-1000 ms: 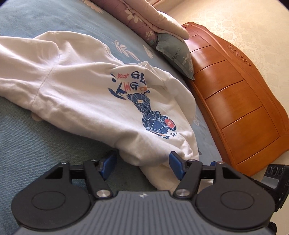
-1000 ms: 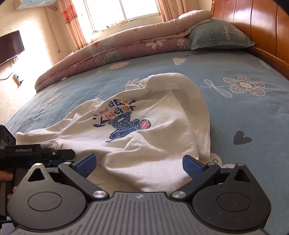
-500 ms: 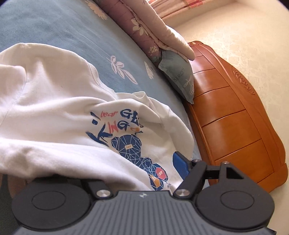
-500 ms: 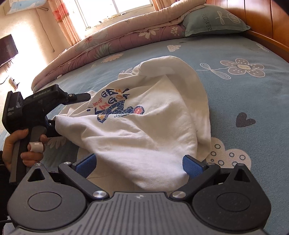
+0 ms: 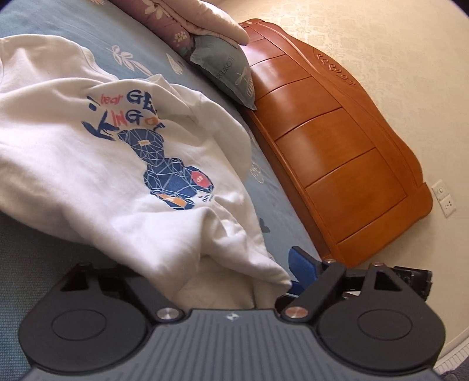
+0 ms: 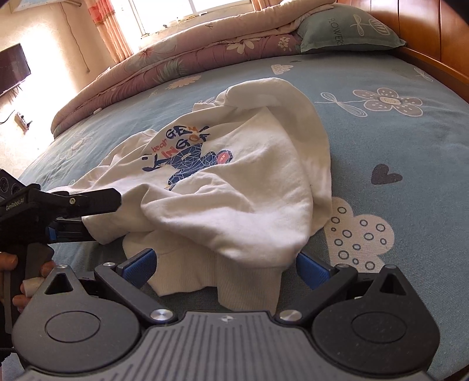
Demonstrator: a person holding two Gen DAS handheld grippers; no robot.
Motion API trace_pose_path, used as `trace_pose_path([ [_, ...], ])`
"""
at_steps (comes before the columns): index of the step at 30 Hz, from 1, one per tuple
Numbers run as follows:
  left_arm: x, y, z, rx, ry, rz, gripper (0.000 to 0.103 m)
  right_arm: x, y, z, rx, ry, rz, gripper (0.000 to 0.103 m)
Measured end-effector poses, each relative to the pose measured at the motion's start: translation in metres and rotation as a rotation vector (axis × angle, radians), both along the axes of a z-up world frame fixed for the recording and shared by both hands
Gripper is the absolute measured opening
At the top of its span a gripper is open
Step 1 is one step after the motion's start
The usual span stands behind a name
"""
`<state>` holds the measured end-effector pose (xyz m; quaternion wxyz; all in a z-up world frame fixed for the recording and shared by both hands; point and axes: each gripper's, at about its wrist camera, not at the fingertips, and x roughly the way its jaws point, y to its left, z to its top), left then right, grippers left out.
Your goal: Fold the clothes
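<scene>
**White sweatshirt bunched on blue bed, tongs at its hem**

A white sweatshirt (image 6: 234, 187) with a blue bear print (image 6: 190, 161) lies crumpled near the middle of a bed (image 6: 395, 152) covered in a blue sheet with flowers and hearts. Its ribbed hem (image 6: 222, 281) faces the right gripper (image 6: 225, 265), whose blue-padded jaws stand wide apart on either side of the hem, gripping nothing; the cloth lies between them on the sheet.

The left gripper (image 6: 88, 217), seen from the right wrist camera at the garment's left edge, has a fold of the cloth drawn between its fingers, and the fabric rises off the sheet there. A hand (image 6: 17, 278) holds its grip at the frame's left edge. From the left gripper's (image 5: 234, 281) own camera the white cloth drapes over the left finger and hides it, while the right pad (image 5: 302, 266) shows blue beside the fold; that view alone does not show how narrow the gap is.

A rolled quilt (image 6: 181, 55) runs along the far side of the bed, with a grey-green pillow (image 6: 348, 26) at its end against the wooden headboard (image 5: 337, 146). A window (image 6: 187, 6) with orange curtains lights the room from behind, and a dark screen (image 6: 13, 69) hangs on the wall at left
</scene>
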<state>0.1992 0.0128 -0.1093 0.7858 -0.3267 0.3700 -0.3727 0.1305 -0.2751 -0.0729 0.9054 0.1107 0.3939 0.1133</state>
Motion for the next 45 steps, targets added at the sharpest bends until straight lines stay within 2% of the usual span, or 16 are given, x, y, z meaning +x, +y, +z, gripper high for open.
trace_pose_path([
  [6, -0.008, 0.029, 0.028, -0.113, -0.068, 0.069, 0.084, -0.012, 0.001, 0.0, 0.001, 0.009, 0.004, 0.103],
  [9, -0.005, 0.035, 0.028, -0.075, -0.047, 0.093, 0.084, -0.017, 0.004, 0.003, 0.003, -0.003, 0.014, 0.103],
  [11, -0.006, 0.031, 0.021, -0.037, -0.027, 0.073, 0.084, -0.02, 0.006, 0.007, -0.002, -0.014, 0.023, 0.103],
  [23, -0.047, 0.023, 0.005, 0.199, 0.122, 0.158, 0.085, -0.04, 0.0, 0.01, -0.015, -0.022, 0.024, 0.103],
  [29, -0.06, 0.036, -0.004, 0.051, 0.301, 0.156, 0.084, -0.041, 0.002, 0.005, 0.011, -0.017, 0.039, 0.103],
  [33, -0.047, 0.018, -0.019, 0.012, 0.341, 0.153, 0.082, -0.041, 0.006, 0.001, 0.028, -0.013, 0.049, 0.103],
  [35, -0.04, 0.008, -0.026, -0.011, 0.342, 0.153, 0.067, -0.044, 0.004, 0.001, 0.031, -0.016, 0.051, 0.103],
  [37, -0.034, -0.001, -0.029, -0.027, 0.322, 0.163, 0.064, -0.046, 0.0, 0.0, 0.035, -0.016, 0.038, 0.103],
  [39, -0.029, -0.005, -0.036, -0.049, 0.316, 0.194, 0.053, -0.047, -0.007, -0.002, 0.049, -0.011, 0.014, 0.103],
  [41, -0.026, -0.005, -0.044, -0.082, 0.33, 0.236, 0.034, -0.046, -0.013, -0.005, 0.062, -0.002, -0.012, 0.103],
  [43, -0.027, -0.003, -0.048, -0.104, 0.361, 0.26, 0.03, -0.045, -0.017, -0.006, 0.071, 0.002, -0.024, 0.103],
  [45, -0.033, -0.001, -0.051, -0.118, 0.349, 0.252, 0.029, -0.045, -0.019, -0.008, 0.076, 0.005, -0.029, 0.103],
])
